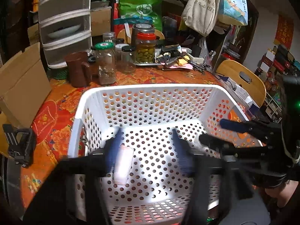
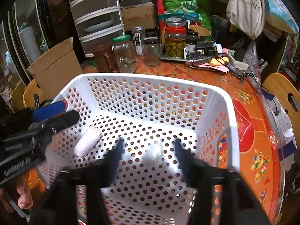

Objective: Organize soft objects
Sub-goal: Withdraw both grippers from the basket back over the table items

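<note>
My left gripper (image 1: pixel 146 148) and right gripper (image 2: pixel 148 150) hang spread wide, empty, over the basket (image 2: pixel 146 78); I'd lift clear of the sponge (image 2: pixel 88 142) slowly.

Jars (image 2: pixel 124 54) — cardboard box (image 2: pixel 54 67) — tote bag (image 1: pixel 201 6)

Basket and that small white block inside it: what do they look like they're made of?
White basket: rigid moulded plastic, glossy, with punched round holes throughout. White block: probably soft foam or sponge, matte, with a pinkish edge layer; motion blur leaves it uncertain.
</note>
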The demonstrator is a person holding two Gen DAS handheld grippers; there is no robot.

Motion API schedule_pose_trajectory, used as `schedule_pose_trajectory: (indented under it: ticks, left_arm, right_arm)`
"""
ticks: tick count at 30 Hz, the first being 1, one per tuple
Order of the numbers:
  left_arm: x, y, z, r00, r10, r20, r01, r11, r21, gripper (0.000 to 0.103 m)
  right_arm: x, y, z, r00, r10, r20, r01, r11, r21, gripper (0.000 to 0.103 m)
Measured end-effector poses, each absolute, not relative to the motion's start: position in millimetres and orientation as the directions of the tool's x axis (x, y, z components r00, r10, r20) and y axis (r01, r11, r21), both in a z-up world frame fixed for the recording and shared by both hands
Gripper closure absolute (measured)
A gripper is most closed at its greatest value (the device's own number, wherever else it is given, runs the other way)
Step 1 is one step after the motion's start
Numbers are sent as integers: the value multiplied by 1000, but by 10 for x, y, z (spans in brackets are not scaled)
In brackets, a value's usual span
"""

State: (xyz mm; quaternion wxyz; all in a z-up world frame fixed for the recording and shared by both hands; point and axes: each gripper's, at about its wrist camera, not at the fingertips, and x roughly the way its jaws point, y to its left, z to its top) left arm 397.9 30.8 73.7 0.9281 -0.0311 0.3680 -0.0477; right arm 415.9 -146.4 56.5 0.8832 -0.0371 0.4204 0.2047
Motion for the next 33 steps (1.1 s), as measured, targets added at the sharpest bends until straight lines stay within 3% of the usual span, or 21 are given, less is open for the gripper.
schedule_pose_trajectory:
  ticks: [6,8,10,11,14,23,33]
  left_arm:
    - [3641,385,940,770,-131,-625,78,991,-112,28]
    - [3406,424,1034,791,-132,-598,87,991,-104,19]
    - [3100,494,1102,814,-135,-566,88,990,-109,2]
    - [2938,532,1111,822,-141,-552,91,989,-118,0]
    - [2430,650,1030,831,-148,-536,95,987,-127,0]
    - [1378,887,600,851,-92,-517,15,989,-150,0]
    - [895,788,643,873,-109,-475,27,984,-175,0]
  right_arm:
    - [3888,-1609,802,627,345,-698,-388,916,105,27]
    - [3682,-1718,905,655,353,-668,-386,916,106,24]
    - [3343,-1885,972,684,372,-628,-382,915,126,18]
    - [3187,-1962,978,694,386,-608,-389,911,134,16]
    - [2663,-2145,864,731,396,-556,-394,910,130,9]
    - [1705,-2378,242,755,386,-530,-332,922,198,9]
    - [1292,-2306,409,799,383,-463,-341,924,176,9]
